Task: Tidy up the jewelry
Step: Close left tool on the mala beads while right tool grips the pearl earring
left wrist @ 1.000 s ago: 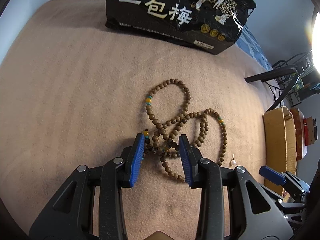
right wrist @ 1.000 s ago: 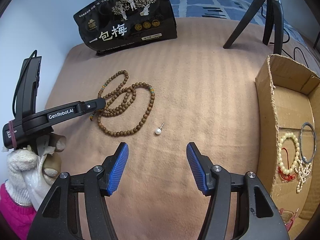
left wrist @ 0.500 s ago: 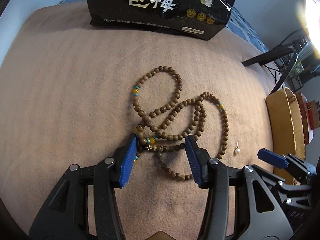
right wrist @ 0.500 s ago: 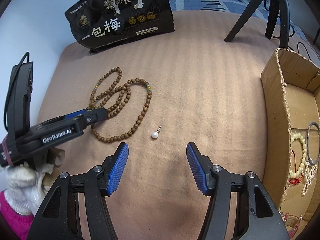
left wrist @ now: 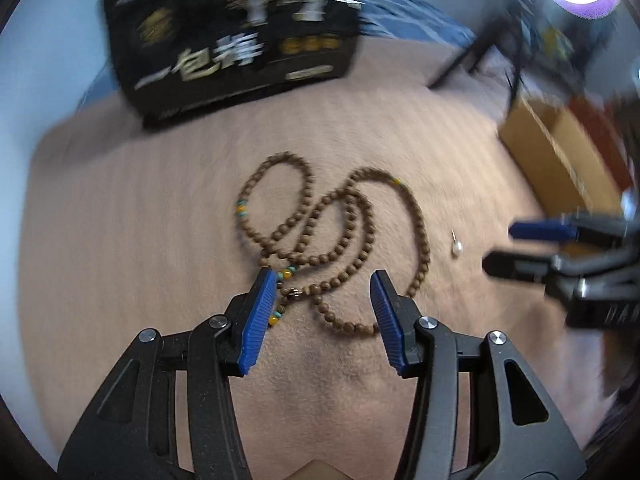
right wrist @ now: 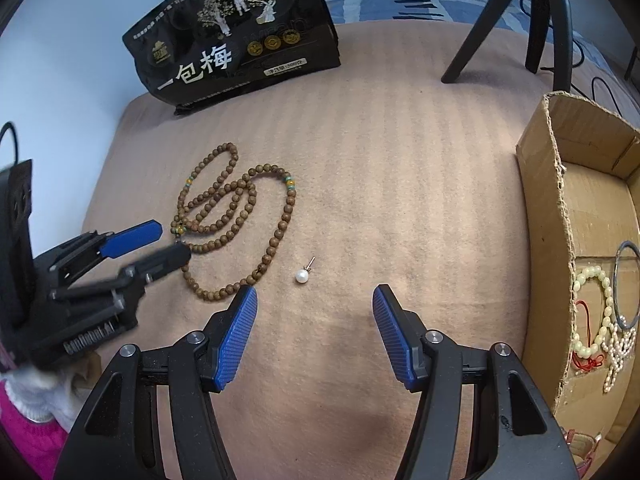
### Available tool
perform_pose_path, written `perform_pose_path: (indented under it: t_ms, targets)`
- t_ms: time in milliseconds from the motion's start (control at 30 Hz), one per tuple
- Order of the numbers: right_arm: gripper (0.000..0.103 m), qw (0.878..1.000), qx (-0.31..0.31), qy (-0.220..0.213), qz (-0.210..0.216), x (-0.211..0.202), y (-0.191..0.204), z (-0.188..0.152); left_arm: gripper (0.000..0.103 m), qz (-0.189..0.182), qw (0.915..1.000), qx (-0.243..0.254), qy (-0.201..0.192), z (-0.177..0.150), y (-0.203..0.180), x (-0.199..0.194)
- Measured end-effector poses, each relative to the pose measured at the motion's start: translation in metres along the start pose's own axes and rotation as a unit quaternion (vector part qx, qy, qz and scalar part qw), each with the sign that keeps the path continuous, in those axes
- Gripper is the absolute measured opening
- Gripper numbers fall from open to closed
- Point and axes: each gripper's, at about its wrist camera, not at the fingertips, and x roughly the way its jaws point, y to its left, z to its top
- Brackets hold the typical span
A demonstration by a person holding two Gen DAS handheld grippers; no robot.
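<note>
A long brown wooden bead necklace (left wrist: 340, 236) with yellow and teal beads lies coiled on the tan blanket (left wrist: 140, 208); it also shows in the right wrist view (right wrist: 248, 224). My left gripper (left wrist: 324, 300) is open, its blue pads astride the necklace's near loop at the clasp. A pearl earring (right wrist: 302, 276) lies right of the necklace, also in the left wrist view (left wrist: 457, 245). My right gripper (right wrist: 314, 320) is open and empty, just short of the earring. A cardboard box (right wrist: 548, 208) at right holds pearl strands and a metal bangle.
A black snack bag (right wrist: 236, 40) stands at the blanket's far edge. A black tripod (right wrist: 540, 20) stands at the back right. The left gripper (right wrist: 148, 248) shows at the left of the right wrist view. The left wrist view is blurred.
My left gripper has opened wider and drawn back slightly over the necklace's clasp end, swinging its view. My right gripper has moved forward towards the pearl earring.
</note>
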Motion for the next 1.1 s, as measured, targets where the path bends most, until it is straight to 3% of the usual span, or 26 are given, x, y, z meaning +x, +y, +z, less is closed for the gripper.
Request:
perform_pose_path:
  t_ms: [133, 333, 567, 700, 900, 1000, 1100]
  targets:
    - [0.059, 1.0, -0.001, 0.005, 0.001, -0.001, -0.001, -0.001, 0.051, 0.033, 0.9964, 0.076, 0.018, 0.002, -0.026, 0.016]
    - [0.059, 1.0, -0.014, 0.011, 0.001, 0.002, 0.004, 0.0, 0.051, 0.047, 0.9946, 0.085, 0.037, 0.015, -0.025, 0.04]
    - [0.058, 1.0, -0.016, 0.017, -0.008, 0.014, 0.005, 0.002, 0.052, 0.054, 0.9943, 0.086, 0.029, 0.028, -0.021, 0.042]
    - [0.053, 1.0, -0.016, 0.02, -0.01, 0.018, 0.003, 0.003, 0.065, 0.066, 0.9912, 0.108, 0.039, 0.033, -0.026, 0.053]
    - [0.05, 0.999, -0.019, 0.026, -0.014, 0.029, 0.004, 0.005, 0.065, 0.028, 0.9971, 0.059, 0.038, 0.044, -0.016, 0.063]
    - [0.049, 0.999, -0.022, 0.026, -0.016, 0.035, 0.008, 0.008, 0.047, 0.01, 0.9974, 0.062, 0.037, 0.042, -0.013, 0.064]
    - [0.044, 0.999, -0.028, 0.025, -0.022, 0.039, 0.012, 0.011, 0.042, -0.001, 0.9983, 0.049, 0.032, 0.042, -0.013, 0.066]
